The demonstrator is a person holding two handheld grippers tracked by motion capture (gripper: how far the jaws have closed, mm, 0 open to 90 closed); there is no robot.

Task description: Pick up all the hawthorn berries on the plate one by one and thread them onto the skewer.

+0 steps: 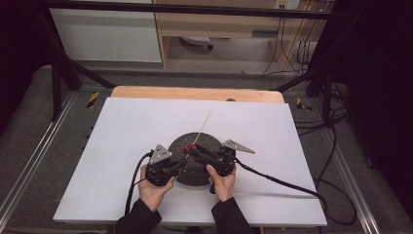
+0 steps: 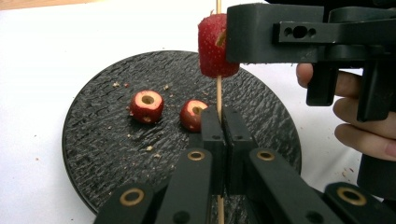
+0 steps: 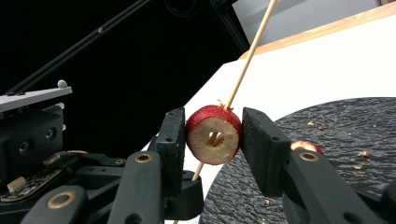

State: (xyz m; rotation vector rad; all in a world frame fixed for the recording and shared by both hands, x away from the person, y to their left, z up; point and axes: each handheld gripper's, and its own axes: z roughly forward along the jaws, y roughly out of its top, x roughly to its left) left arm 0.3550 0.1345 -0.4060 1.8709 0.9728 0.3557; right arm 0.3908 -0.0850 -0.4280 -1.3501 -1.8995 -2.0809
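Left tongs (image 2: 218, 122) pinch the skewer (image 2: 218, 95) — right tongs (image 3: 212, 135) clamp the threaded red fruit (image 3: 214, 135); no writing legible.

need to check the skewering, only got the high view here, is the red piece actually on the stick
Observer: Yes. In the right gripper view the skewer runs through the cored fruit piece, which the right gripper clamps.
Operator: what's holding the stick
Observer: The left gripper is shut on it below the fruit.
Operator: any fruit left on the plate
Observer: Two more cored pieces, one and another, lie on the black plate.
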